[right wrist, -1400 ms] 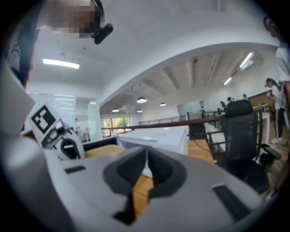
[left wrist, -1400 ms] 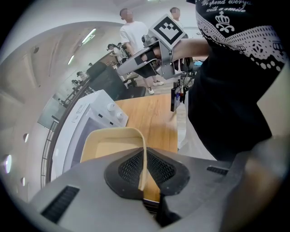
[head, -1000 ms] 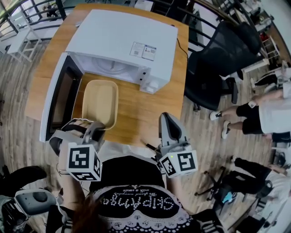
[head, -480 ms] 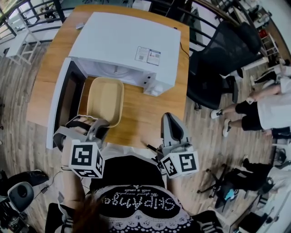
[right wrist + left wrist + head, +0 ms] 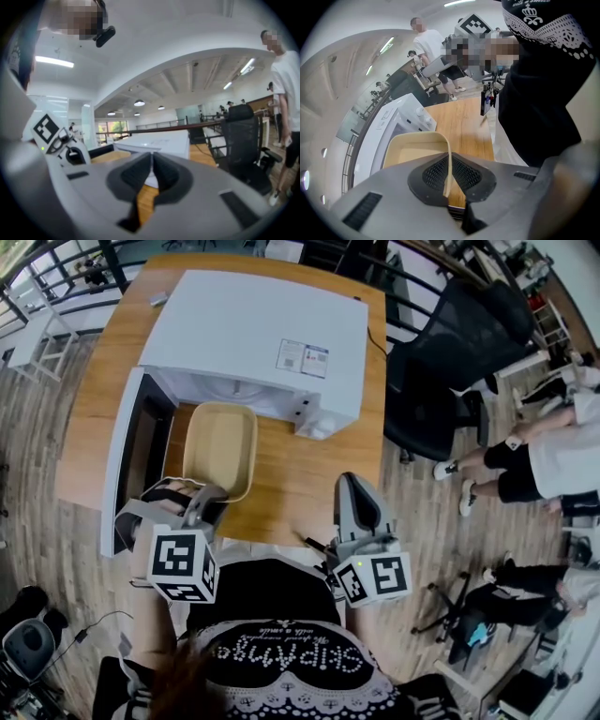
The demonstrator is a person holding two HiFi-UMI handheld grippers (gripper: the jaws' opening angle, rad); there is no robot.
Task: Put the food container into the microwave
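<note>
Down at the left gripper (image 5: 449, 180), the jaws are clamped on the near rim of the beige food container (image 5: 221, 444), its thin wall pinched between the pads. The right gripper (image 5: 152, 174) is closed on nothing and points out over the wooden table (image 5: 305, 474), well apart from the container. The container's far end is at the mouth of the white microwave (image 5: 253, 329), whose door (image 5: 125, 465) hangs wide open just left of the container. A black office chair (image 5: 459, 352) stands right of the table.

Bright, even indoor light from ceiling strip lamps; strong fisheye bending at every edge; close foreground slightly soft.
</note>
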